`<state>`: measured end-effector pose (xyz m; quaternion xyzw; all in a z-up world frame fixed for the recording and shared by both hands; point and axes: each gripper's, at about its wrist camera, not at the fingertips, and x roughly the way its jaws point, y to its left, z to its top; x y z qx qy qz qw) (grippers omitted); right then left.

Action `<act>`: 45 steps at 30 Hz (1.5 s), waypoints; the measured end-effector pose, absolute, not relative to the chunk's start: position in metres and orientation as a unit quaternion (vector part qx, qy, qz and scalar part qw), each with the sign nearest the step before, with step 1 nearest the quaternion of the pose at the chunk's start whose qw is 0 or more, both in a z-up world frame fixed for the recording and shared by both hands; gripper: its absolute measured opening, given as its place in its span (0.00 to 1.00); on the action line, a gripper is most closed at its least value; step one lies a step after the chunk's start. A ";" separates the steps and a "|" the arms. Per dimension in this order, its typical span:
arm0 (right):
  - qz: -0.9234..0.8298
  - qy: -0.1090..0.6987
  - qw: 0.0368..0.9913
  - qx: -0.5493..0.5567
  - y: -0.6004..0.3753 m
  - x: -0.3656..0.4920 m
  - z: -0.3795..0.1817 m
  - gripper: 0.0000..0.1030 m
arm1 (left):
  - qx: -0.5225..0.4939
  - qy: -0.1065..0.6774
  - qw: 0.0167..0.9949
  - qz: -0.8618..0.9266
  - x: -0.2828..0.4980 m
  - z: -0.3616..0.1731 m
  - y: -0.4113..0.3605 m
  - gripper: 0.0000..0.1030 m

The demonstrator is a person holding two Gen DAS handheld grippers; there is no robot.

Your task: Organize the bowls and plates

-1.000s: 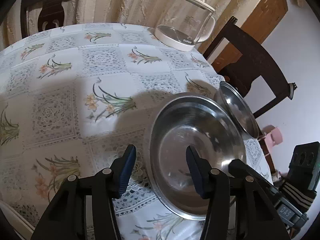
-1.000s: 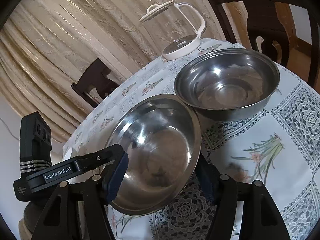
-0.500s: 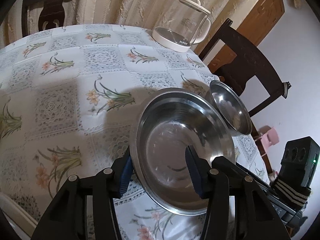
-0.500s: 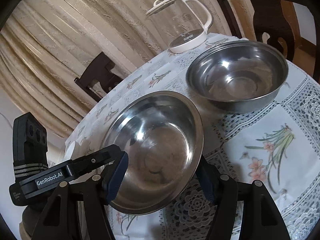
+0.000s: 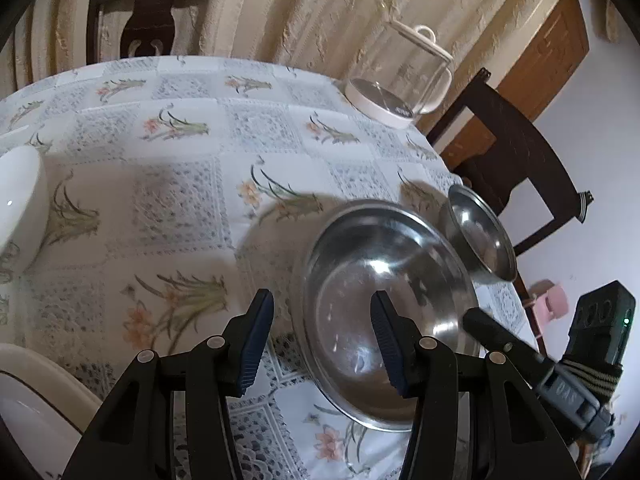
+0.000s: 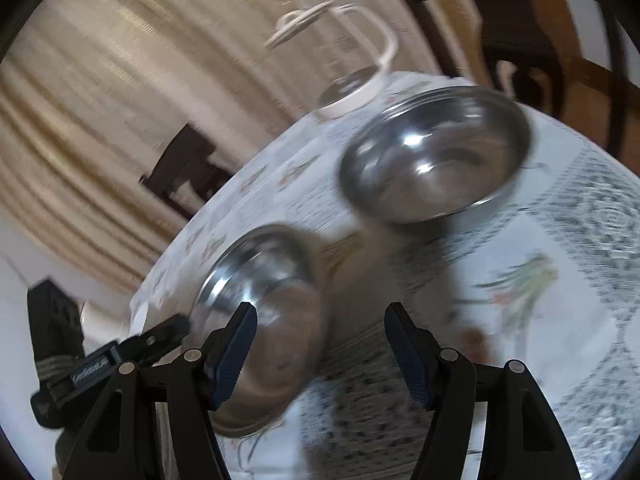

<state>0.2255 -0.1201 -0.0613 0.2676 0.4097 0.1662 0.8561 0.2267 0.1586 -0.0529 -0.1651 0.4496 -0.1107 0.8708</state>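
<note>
Maybe the big bowl (image 5: 384,304) slides off the bench (image 5: 180,184), since both grippers (image 5: 322,340) (image 6: 320,350) are wide apart, holding nothing.

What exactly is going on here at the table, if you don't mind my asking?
A person with a handheld gripper in each hand is sorting metal bowls on a floral tablecloth. The left gripper, jaws open, straddles the near rim of the wide steel bowl. The right gripper, also open, grips nothing. A deeper steel bowl sits beside it, near a glass kettle.
</note>
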 end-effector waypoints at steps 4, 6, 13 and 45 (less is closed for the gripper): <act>0.130 0.407 0.855 0.294 -0.146 0.227 -0.065 0.68 | -0.160 0.439 0.877 -0.110 0.227 -0.046 0.157 0.50; 0.118 0.405 0.855 0.303 -0.155 0.228 -0.065 0.68 | -0.155 0.432 0.882 -0.107 0.227 -0.042 0.156 0.50; 0.092 0.389 0.862 0.311 -0.176 0.231 -0.056 0.68 | -0.146 0.413 0.892 -0.112 0.236 -0.023 0.144 0.50; 0.026 0.417 0.867 0.270 -0.214 0.271 -0.075 0.42 | -0.103 0.446 0.864 -0.211 0.323 -0.026 0.024 0.50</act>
